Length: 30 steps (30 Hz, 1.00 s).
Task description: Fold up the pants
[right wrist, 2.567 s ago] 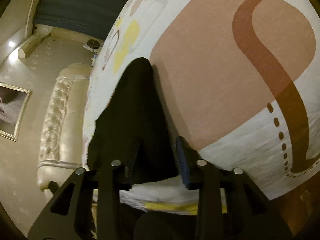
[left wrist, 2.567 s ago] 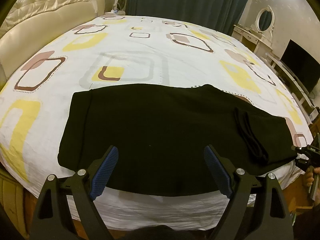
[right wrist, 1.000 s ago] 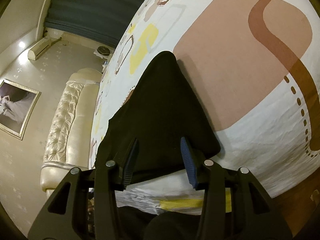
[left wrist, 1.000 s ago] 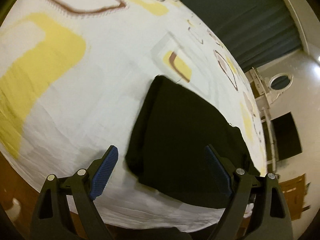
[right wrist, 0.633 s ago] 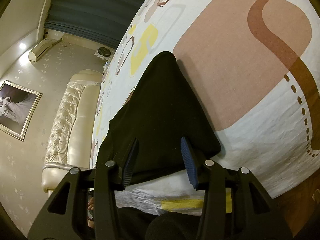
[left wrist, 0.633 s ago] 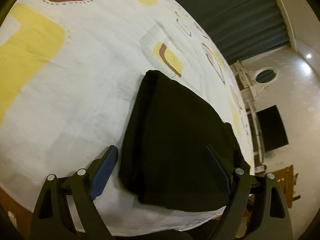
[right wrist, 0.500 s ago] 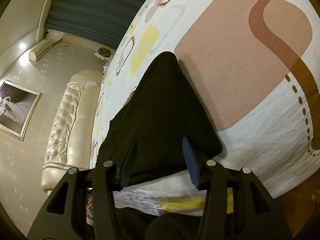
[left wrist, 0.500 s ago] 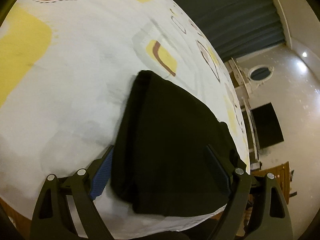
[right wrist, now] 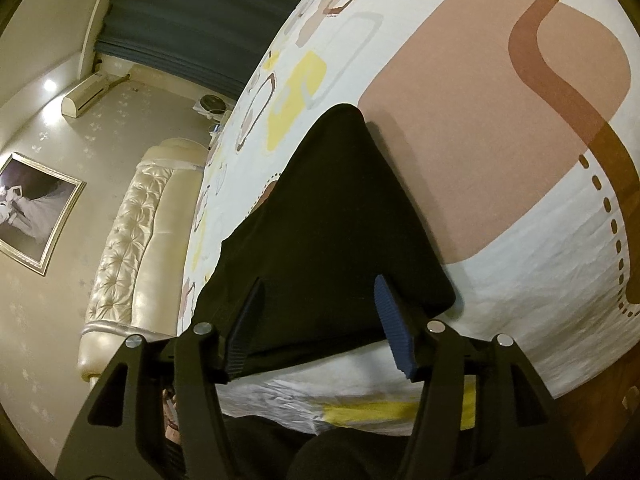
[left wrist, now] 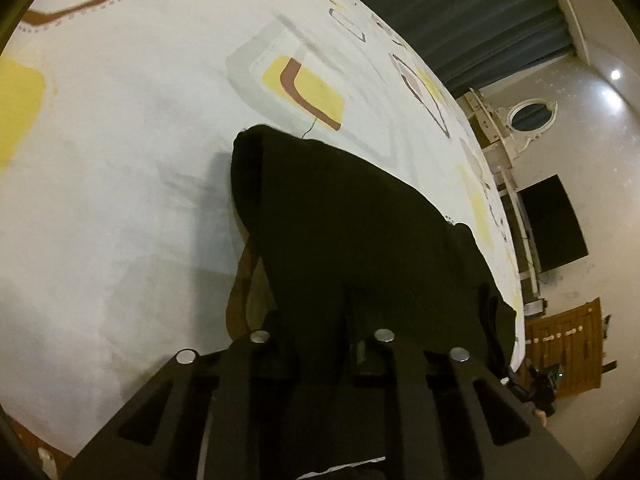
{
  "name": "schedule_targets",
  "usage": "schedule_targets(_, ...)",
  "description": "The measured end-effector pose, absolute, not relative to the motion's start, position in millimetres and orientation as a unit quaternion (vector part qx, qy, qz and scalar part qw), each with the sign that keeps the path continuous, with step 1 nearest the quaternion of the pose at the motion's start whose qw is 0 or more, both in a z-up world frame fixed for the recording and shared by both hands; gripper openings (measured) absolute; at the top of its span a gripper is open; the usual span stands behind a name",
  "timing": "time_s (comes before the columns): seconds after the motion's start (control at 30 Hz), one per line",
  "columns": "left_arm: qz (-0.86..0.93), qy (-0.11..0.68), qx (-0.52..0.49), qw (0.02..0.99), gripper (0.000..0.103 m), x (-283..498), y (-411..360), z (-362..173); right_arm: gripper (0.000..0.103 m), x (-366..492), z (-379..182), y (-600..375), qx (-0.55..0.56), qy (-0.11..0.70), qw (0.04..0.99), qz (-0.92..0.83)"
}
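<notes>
The left gripper (left wrist: 320, 320) is clenched on the pants (left wrist: 360, 220), lifting one end off the bed (left wrist: 120, 160); the right gripper (right wrist: 316, 312) straddles them, released

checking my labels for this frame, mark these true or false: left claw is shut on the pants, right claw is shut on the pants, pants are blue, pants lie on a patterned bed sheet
1. The left claw is shut on the pants. True.
2. The right claw is shut on the pants. False: its jaws stand apart, straddling the cloth's edge.
3. The pants are blue. False: they are black.
4. The pants lie on a patterned bed sheet. True.
</notes>
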State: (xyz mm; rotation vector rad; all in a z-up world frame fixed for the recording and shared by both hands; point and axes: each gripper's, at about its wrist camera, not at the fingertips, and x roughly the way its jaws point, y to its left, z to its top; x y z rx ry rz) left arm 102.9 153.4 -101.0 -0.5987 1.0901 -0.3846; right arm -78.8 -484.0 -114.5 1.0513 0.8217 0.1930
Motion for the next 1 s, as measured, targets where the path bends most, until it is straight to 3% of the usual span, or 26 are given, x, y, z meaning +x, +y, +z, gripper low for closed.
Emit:
schedule_targets(0.13, -0.162, 0.505, -0.286, 0.798, 0.014, 100, 151, -84, 0.059, -81, -115, -484, 0.492, 0.377, 0.779, 0.093)
schedule_targets(0.57, -0.161, 0.467, -0.231, 0.838, 0.014, 75, 80, 12, 0.089, -79, -106, -475, 0.476, 0.362, 0.793, 0.115)
schedule_targets(1.0, -0.186, 0.442, -0.095, 0.872, 0.013, 62, -36, 60, 0.090, -80, -106, -470, 0.481, 0.358, 0.792, 0.114)
